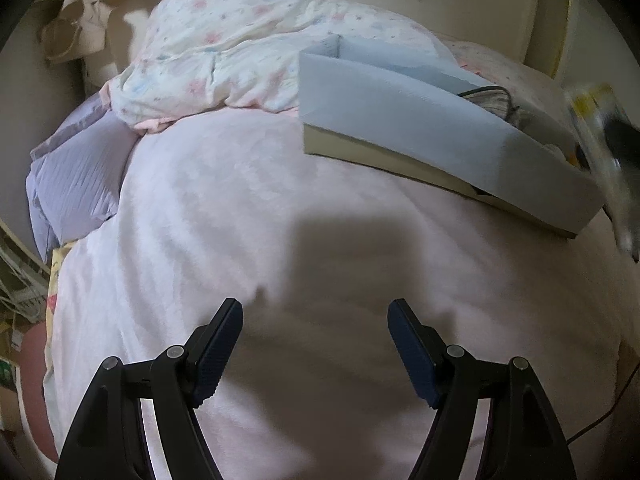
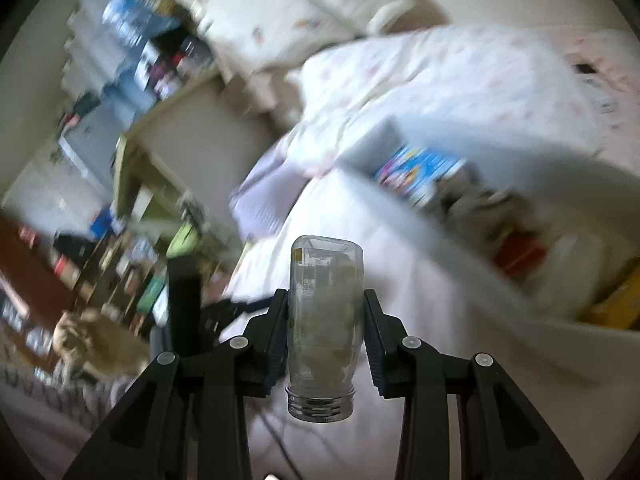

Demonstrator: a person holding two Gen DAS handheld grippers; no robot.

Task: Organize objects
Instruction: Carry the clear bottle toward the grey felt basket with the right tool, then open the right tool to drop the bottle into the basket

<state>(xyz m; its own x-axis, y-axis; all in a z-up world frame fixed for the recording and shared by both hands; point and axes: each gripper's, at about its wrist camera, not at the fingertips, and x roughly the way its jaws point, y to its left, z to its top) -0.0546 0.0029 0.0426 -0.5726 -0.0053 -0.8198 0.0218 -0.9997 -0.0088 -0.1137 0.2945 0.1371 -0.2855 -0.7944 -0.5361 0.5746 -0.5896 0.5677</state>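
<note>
Right gripper [image 2: 326, 332] is closed on a clear jar [image 2: 323, 320], pads pressed to both sides of its body. Left gripper [image 1: 315, 344] is wide open, holding nothing, hanging over the pink blanket [image 1: 240, 208].

Bed first: blanket covers most of it, floral quilt [image 1: 240, 52] bunched at the far end, a lilac pillow [image 1: 76, 172] off to the left. A grey box [image 1: 420, 128] sits on the blanket, open-topped, already holding several items, among them a blue printed packet [image 2: 424, 172]; the rest too blurred to name.

Step looks like carry-to-box: jar is in the air above the blanket, near the box but not over it. Right view is motion-smeared, so exact gap is unclear.

Jar's long axis runs along the fingers. Its threaded neck [image 2: 320, 400] points back toward the camera, base points away. No lid visible on it.

Next move probably needs the jar brought over the box opening, lowered into a free spot, then released. Contents look pale and loose, so tipping the neck down risks spilling.
</note>
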